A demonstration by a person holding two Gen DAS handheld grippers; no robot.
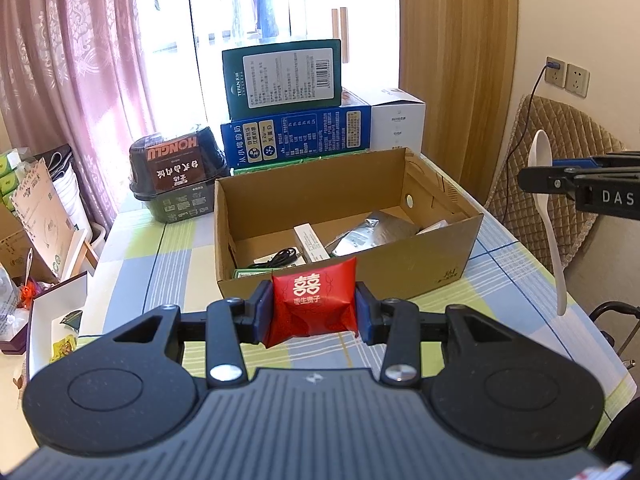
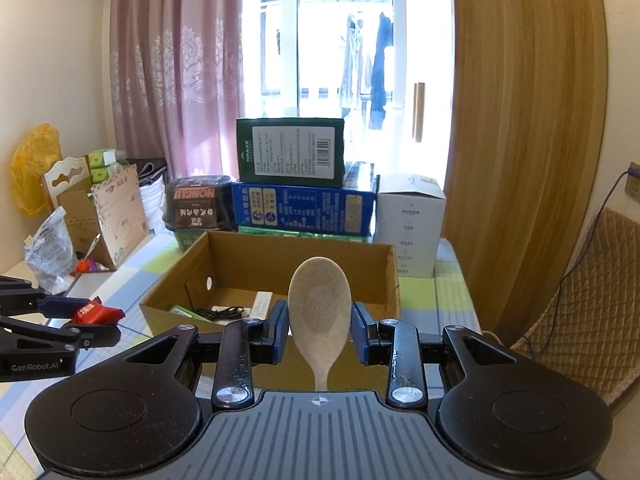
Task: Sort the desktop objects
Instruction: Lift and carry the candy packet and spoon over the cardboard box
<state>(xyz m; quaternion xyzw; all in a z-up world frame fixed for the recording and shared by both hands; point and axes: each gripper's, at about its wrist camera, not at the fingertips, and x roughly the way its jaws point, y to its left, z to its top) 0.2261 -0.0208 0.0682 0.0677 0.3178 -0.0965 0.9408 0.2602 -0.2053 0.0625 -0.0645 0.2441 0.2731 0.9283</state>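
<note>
**Red packet in my left tongs, speckled spoon in my right**

Red candy packet (image 1: 313,303) is clamped between my left gripper (image 1: 314,311) pads, one blue pad on each side, white double-happiness print facing the camera. Packet sits dead centre between the fingertips, at 12 o'clock from the left wrist, just short of the near wall of the cardboard box (image 1: 440,254). Right wrist view shows the same packet (image 2: 96,314) at 9 o'clock, held above the checked tablecloth (image 2: 452,292).

My right gripper (image 2: 320,330) is closed on the spoon (image 2: 319,312): beige, speckled, bowl up and facing the camera, handle running down toward the gripper body. From the left wrist view the spoon (image 1: 549,216) sits at 3 o'clock, handle hanging down, to the right of the box.

The box is open-topped and holds a black cable (image 1: 280,259), a small white carton (image 1: 311,243) and a silver foil pouch (image 1: 368,236). Behind the box: blue carton (image 1: 296,138) with a green box (image 1: 284,78) on top.
</note>
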